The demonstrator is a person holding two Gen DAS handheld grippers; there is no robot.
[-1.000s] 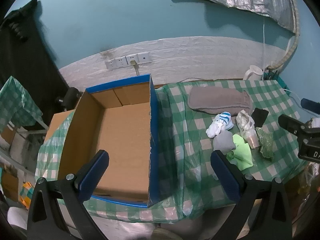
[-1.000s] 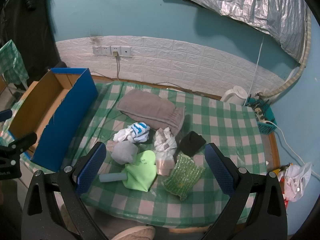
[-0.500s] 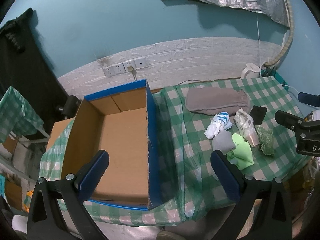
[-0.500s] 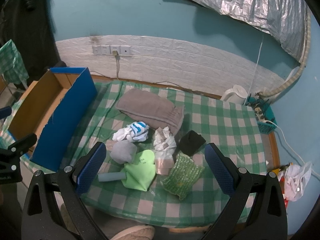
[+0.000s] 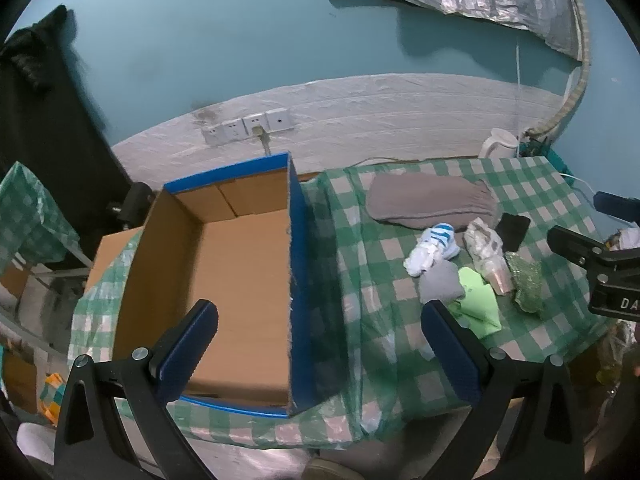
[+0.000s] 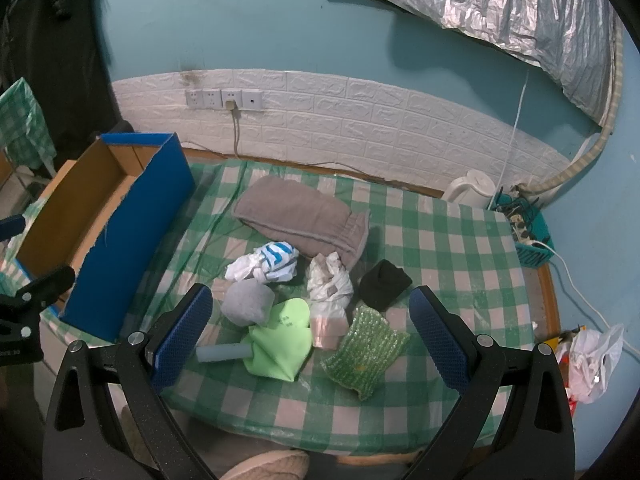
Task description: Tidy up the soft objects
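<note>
So my left tongs [image 5: 318, 344] hang released over the cardboard box [image 5: 240, 264], right tongs [image 6: 308, 332] released above the green cloth [image 6: 282, 340] pile.

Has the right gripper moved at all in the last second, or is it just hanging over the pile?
No. The open right gripper frames the green cloth and wall sockets just as before; any shift is slight.

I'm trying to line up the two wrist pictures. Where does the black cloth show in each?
Left wrist: black cloth at right, beyond the white bag.
Right wrist: black cloth right of centre, right of the white bag.
Shared landmark: the folded grey towel behind it.
</note>
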